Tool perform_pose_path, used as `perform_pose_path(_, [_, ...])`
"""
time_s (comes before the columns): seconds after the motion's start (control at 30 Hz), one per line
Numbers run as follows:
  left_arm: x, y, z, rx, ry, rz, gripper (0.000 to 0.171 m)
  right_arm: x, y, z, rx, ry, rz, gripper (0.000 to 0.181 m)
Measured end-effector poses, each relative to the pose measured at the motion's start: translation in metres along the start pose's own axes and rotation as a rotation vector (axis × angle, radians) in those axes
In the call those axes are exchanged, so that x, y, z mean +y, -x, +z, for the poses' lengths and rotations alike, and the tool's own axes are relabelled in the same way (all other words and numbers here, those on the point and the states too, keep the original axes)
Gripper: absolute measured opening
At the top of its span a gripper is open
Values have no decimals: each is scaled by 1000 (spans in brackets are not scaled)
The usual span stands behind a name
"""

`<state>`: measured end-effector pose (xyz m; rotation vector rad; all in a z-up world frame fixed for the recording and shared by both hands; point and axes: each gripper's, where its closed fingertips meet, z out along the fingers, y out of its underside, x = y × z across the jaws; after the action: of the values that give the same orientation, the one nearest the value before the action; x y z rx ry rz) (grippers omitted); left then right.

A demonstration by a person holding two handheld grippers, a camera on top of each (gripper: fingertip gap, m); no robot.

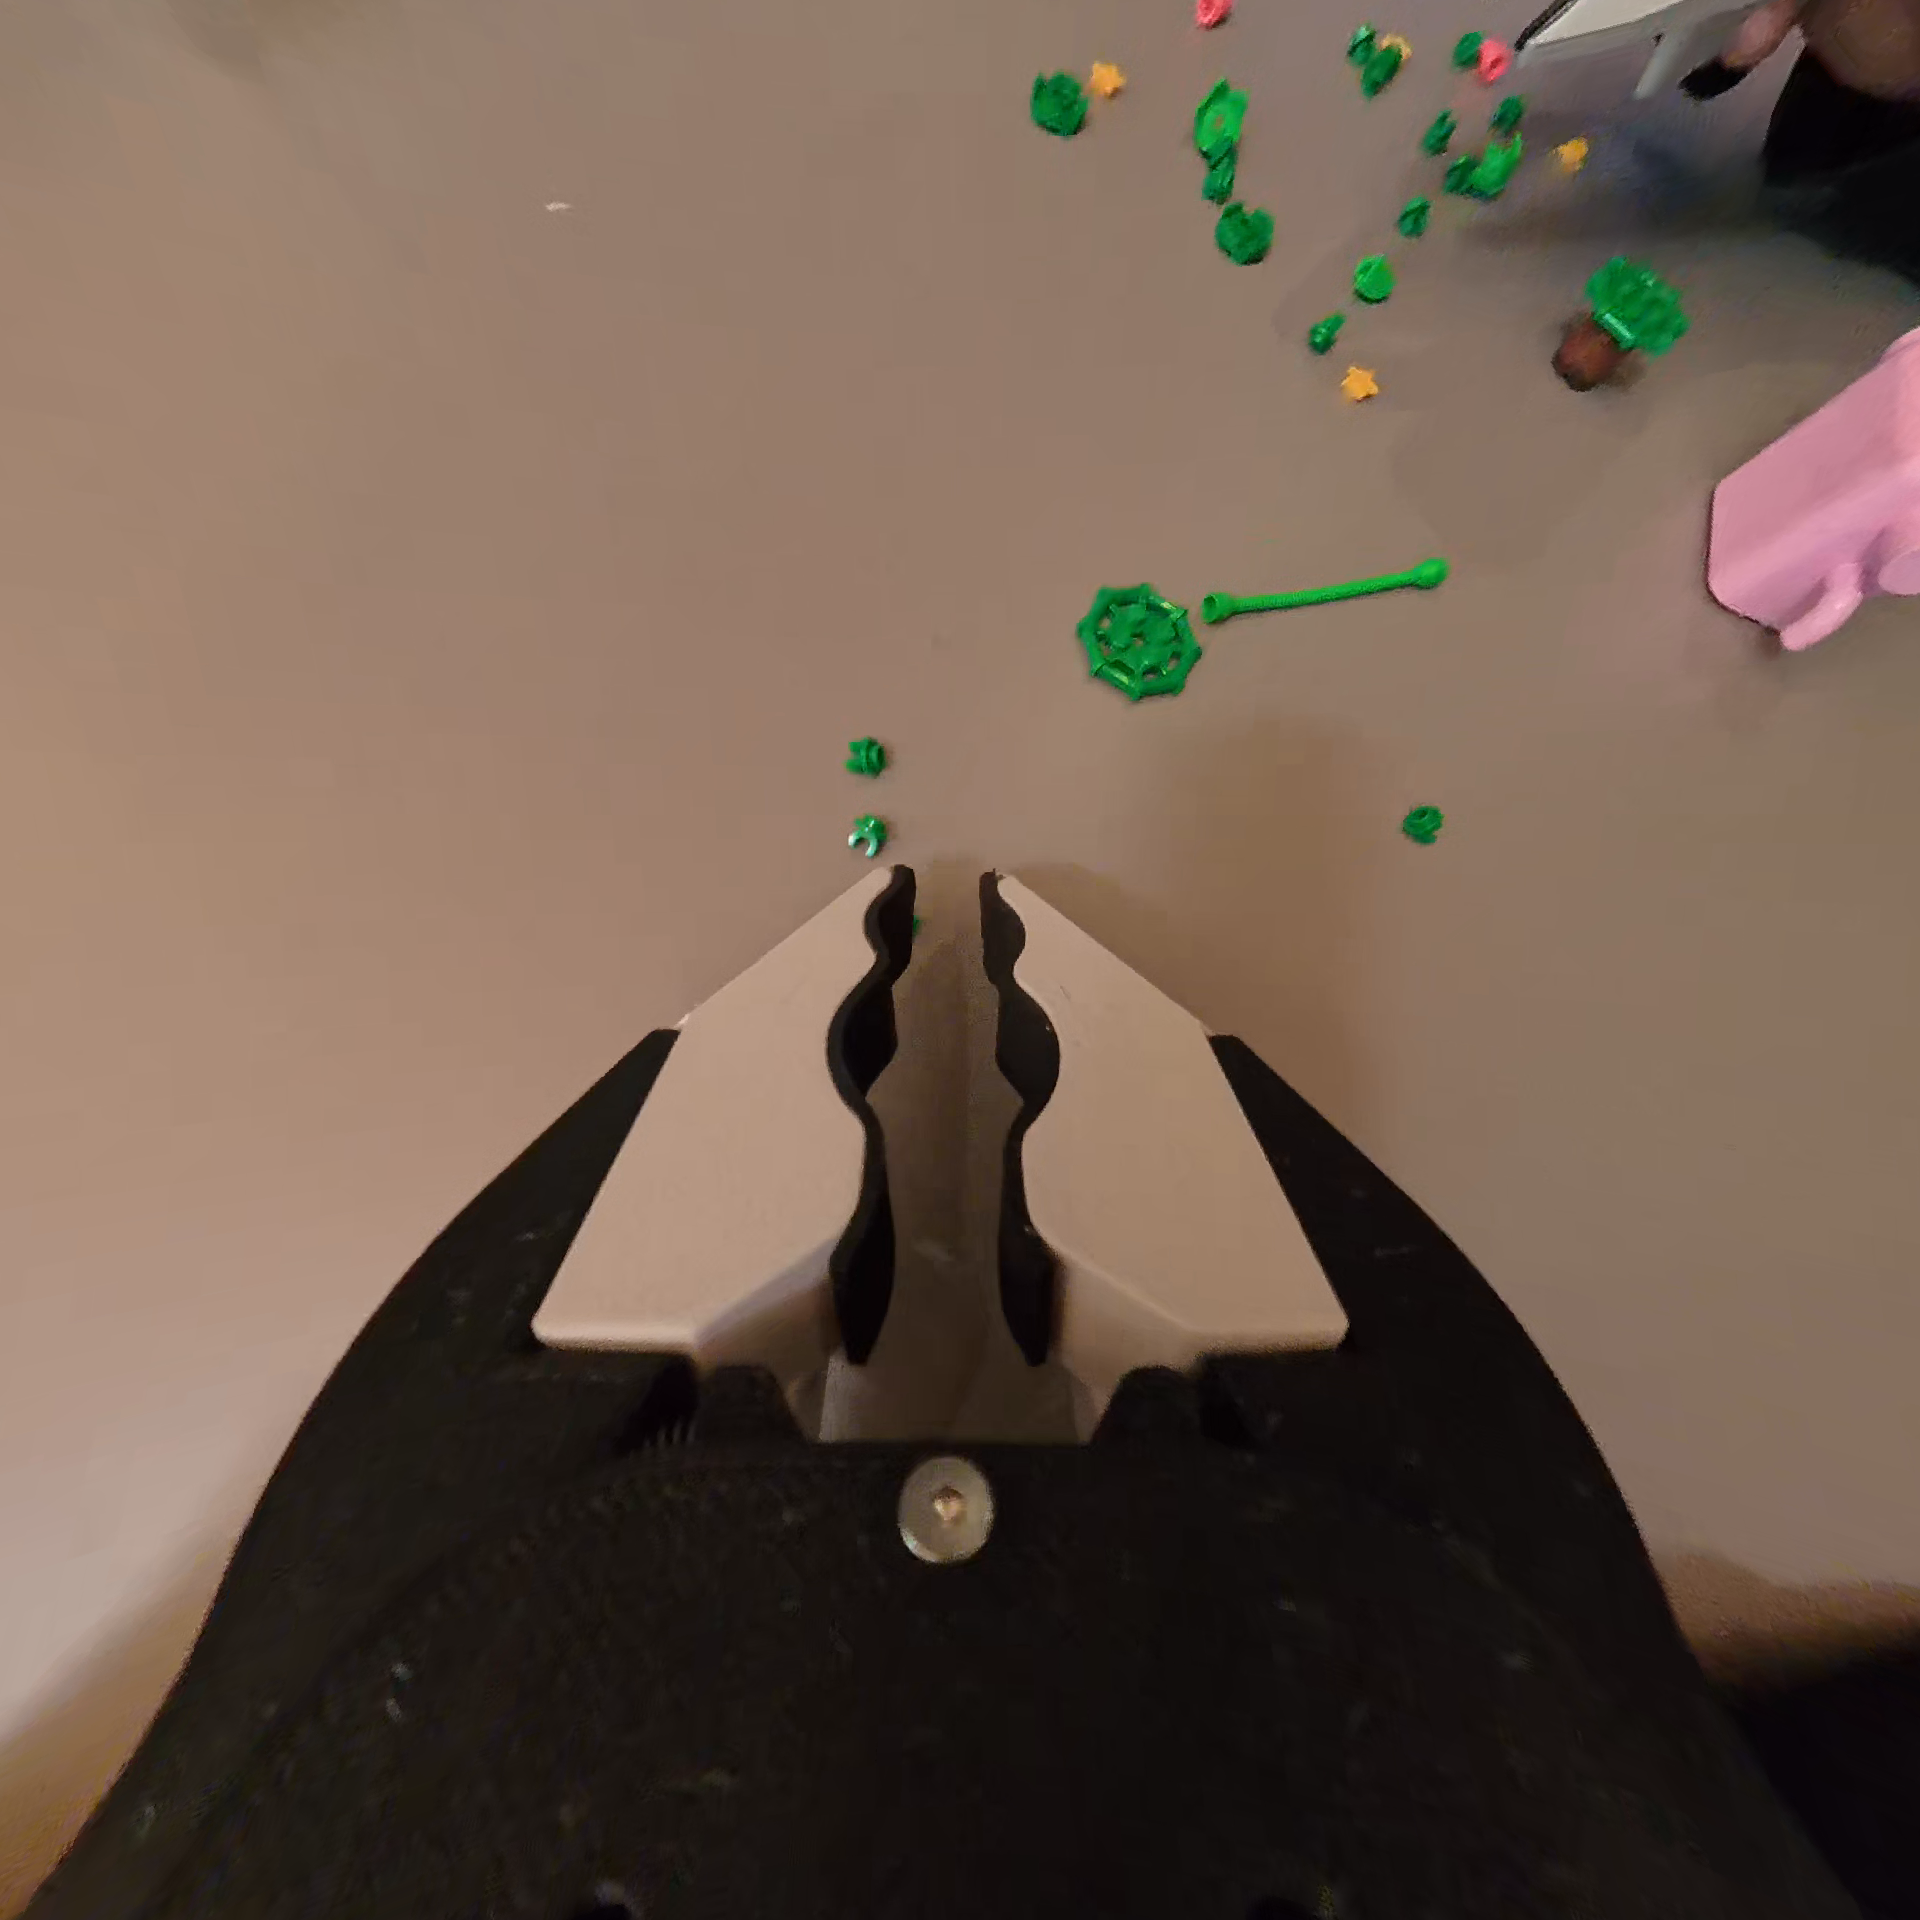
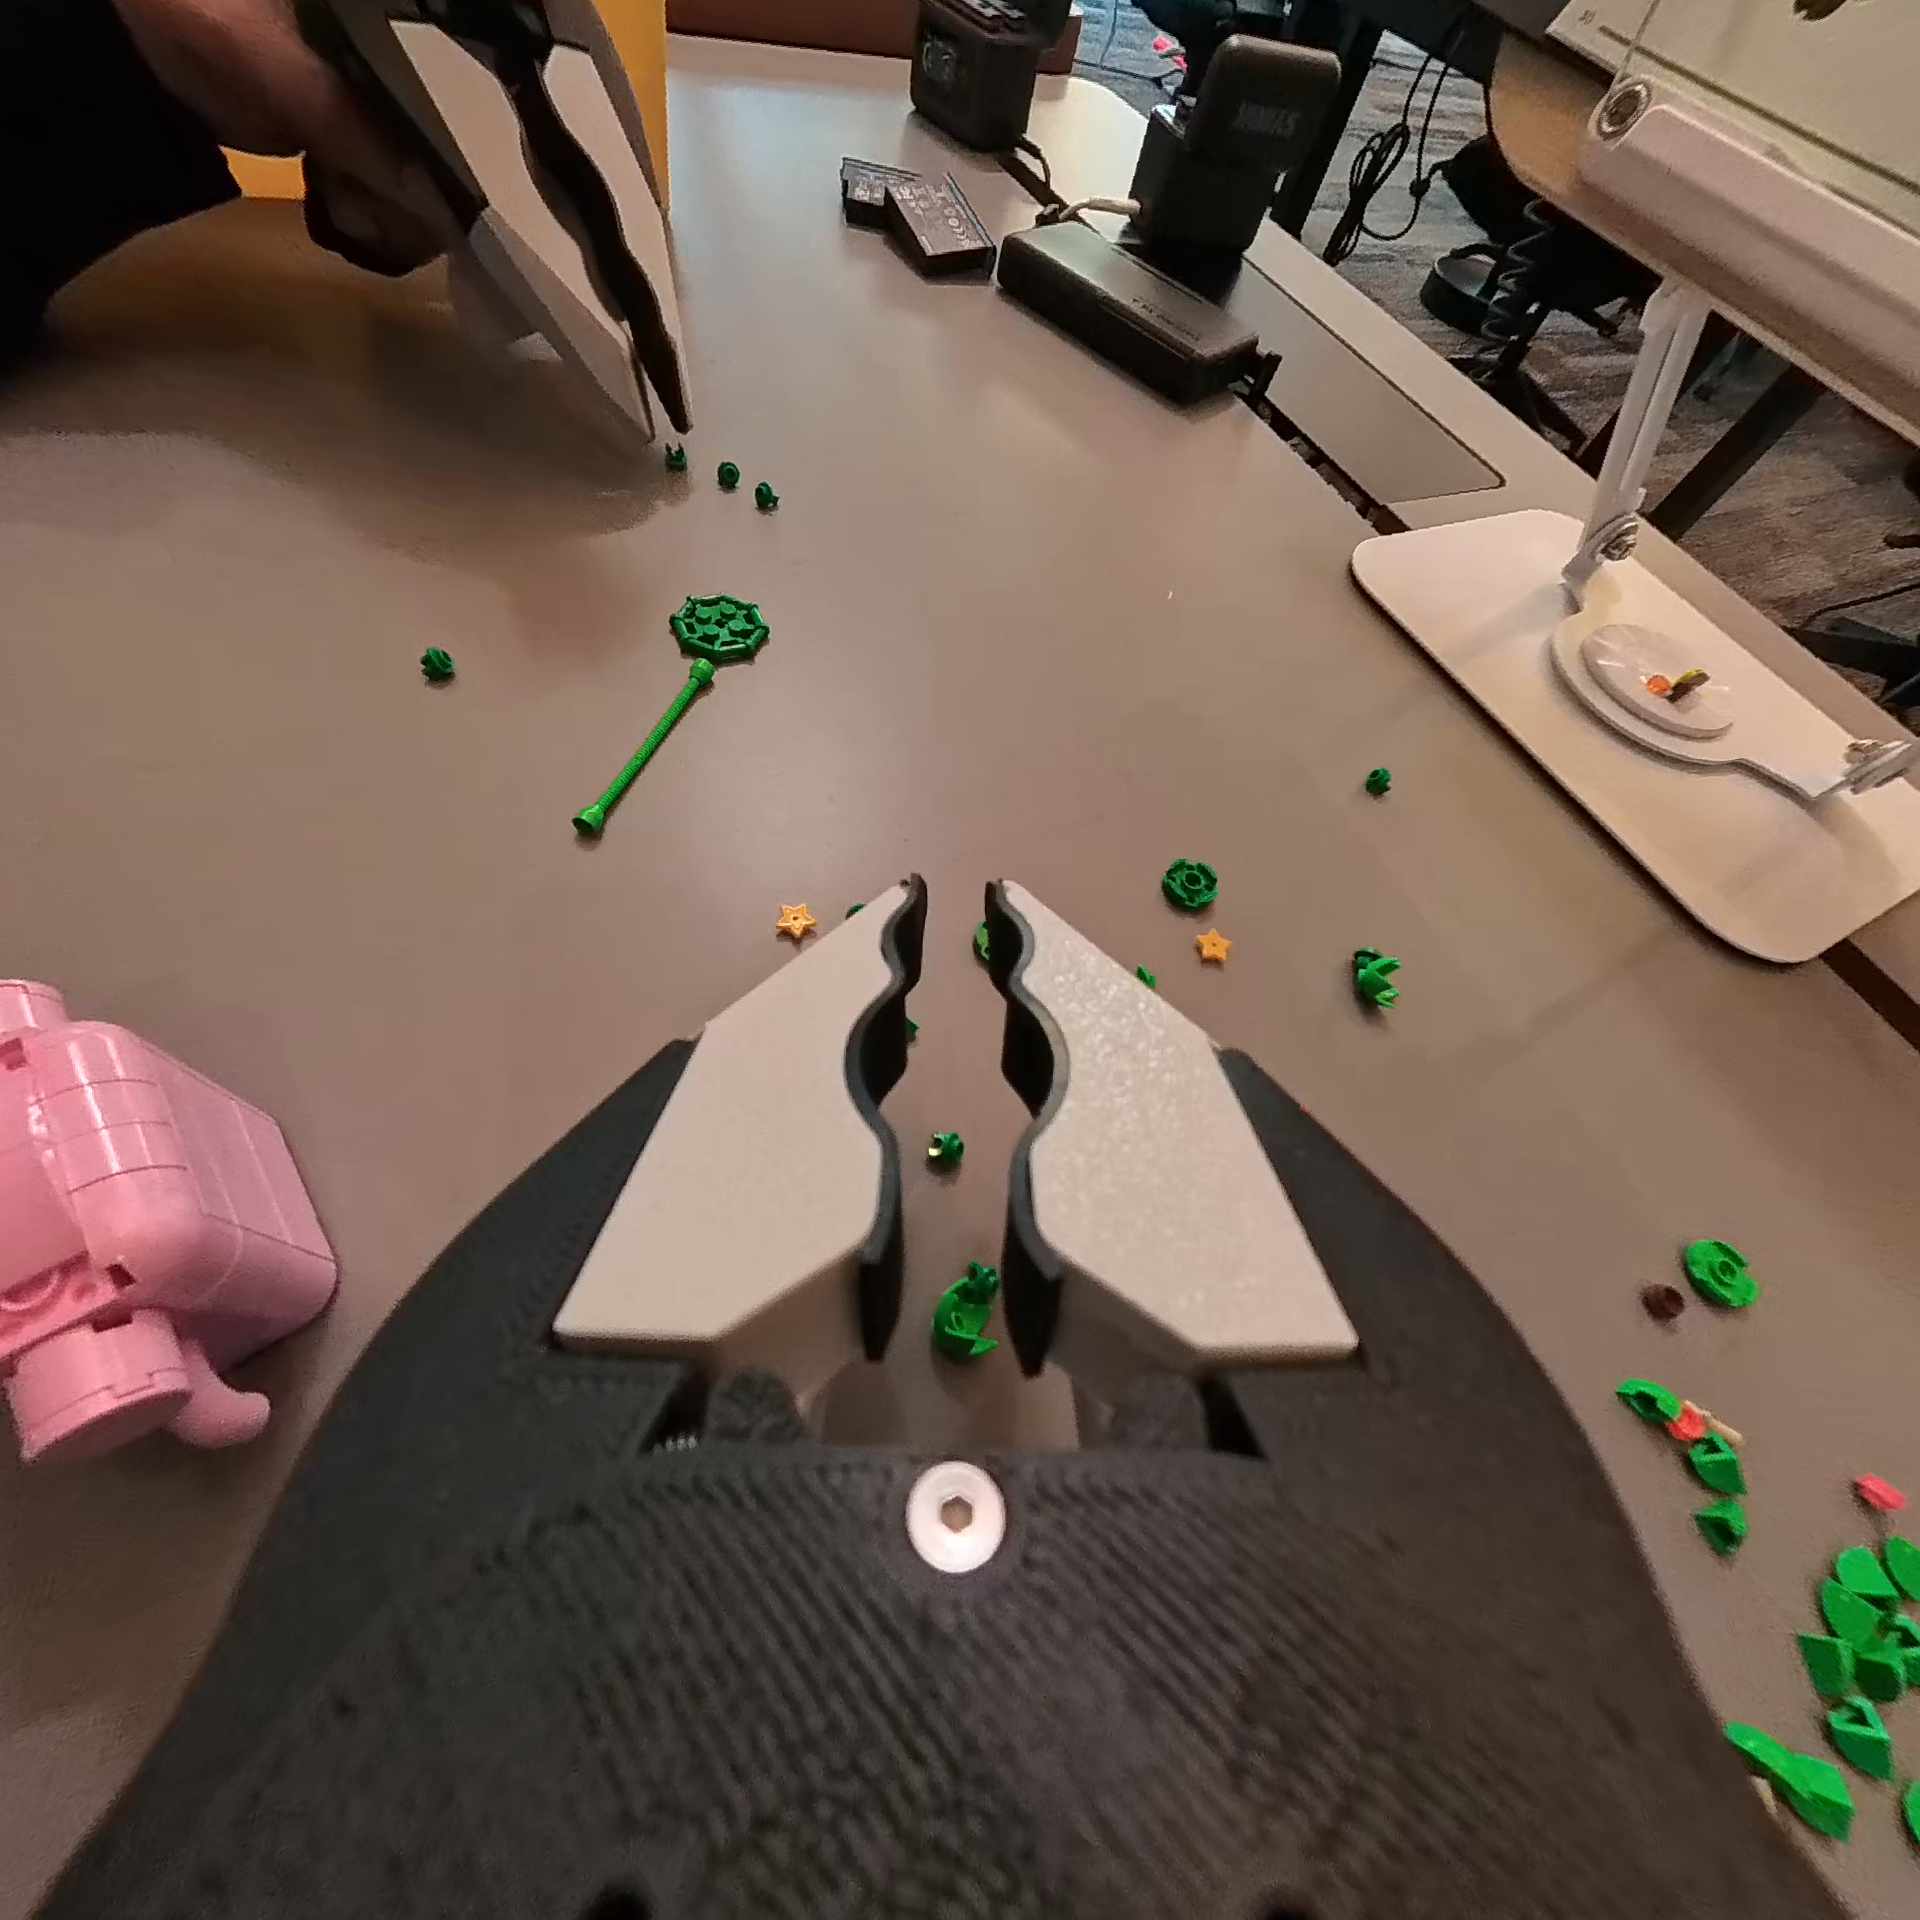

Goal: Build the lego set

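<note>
My left gripper (image 1: 945,883) hovers low over the tan table, jaws a narrow gap apart with nothing between them. Two small green pieces (image 1: 867,834) lie just beyond its left fingertip. In the right wrist view its tips (image 2: 670,421) stand right above a small green piece (image 2: 675,455). A green web-shaped disc (image 1: 1138,641) (image 2: 719,627) and a green ribbed stem (image 1: 1325,592) (image 2: 649,750) lie end to end. My right gripper (image 2: 954,899) is held above scattered green pieces, slightly open and empty. A pink brick build (image 2: 135,1216) (image 1: 1829,520) sits at the left.
A white lamp stand base (image 2: 1507,613) sits at the right table edge. Black devices (image 2: 1122,301) stand at the back. Several green leaf pieces (image 2: 1860,1662) pile at the lower right. Orange stars (image 2: 796,920) and a brown-potted green plant (image 1: 1621,322) lie among the loose parts. My hands' fingertips stand some 25 cm from each other. The right gripper is farther from the green web-shaped disc (image 1: 1138,641), some 15 cm, than the left, some 8 cm. Look for it in the right wrist view (image 2: 718,614) too. Left tips and right tips are each some 12 cm from the green ribbed stem (image 1: 1325,592). Look for it in the right wrist view (image 2: 647,740) too.
</note>
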<state>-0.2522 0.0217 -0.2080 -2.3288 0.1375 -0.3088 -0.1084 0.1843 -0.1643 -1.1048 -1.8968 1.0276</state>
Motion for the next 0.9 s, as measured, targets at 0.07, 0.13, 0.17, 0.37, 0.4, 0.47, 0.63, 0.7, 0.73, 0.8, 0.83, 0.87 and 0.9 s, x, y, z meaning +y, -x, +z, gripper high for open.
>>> perform_pose_path(0.07, [3, 2, 3, -22, 26, 7, 7, 1, 0, 0, -1, 3, 1, 10])
perform_pose_path(0.13, [9, 5, 6, -31, 60, -4, 7, 2, 0, 1, -1, 5, 1, 10])
perform_pose_path(0.17, [10, 6, 5, -34, 60, -11, 7, 2, 0, 1, -1, 5, 1, 10])
perform_pose_path(0.37, [11, 14, -1, -64, 47, -42, 1, 1, 0, 1, -1, 4, -2, 10])
perform_pose_path(0.4, [11, 15, -2, -66, 43, -44, 1, 1, 1, 0, -1, 4, -3, 10])
perform_pose_path(0.47, [7, 13, -6, -51, 11, -47, 1, 0, 1, 0, 1, 4, -6, 10])
perform_pose_path(0.63, [-1, 0, -9, 24, -34, -31, 2, 1, 1, 1, 1, 8, -10, 10])
perform_pose_path(0.7, [4, -1, -7, 30, -7, -32, 3, 1, 1, 1, 1, 9, -11, 10])
perform_pose_path(0.73, [7, -1, -7, 38, 4, -35, 5, 1, 1, 1, 2, 9, -12, 10])
perform_pose_path(0.8, [11, -2, -6, 50, 21, -44, 6, 1, 1, 1, 2, 9, -11, 10])
perform_pose_path(0.83, [13, -1, -7, 47, 26, -46, 7, 1, 1, 1, 2, 9, -10, 10])
perform_pose_path(0.87, [14, -1, -7, 43, 26, -46, 7, 1, 1, 1, 2, 10, -10, 10])
perform_pose_path(0.9, [14, 0, -8, 41, 27, -46, 6, 1, 1, 1, 1, 10, -9, 10])
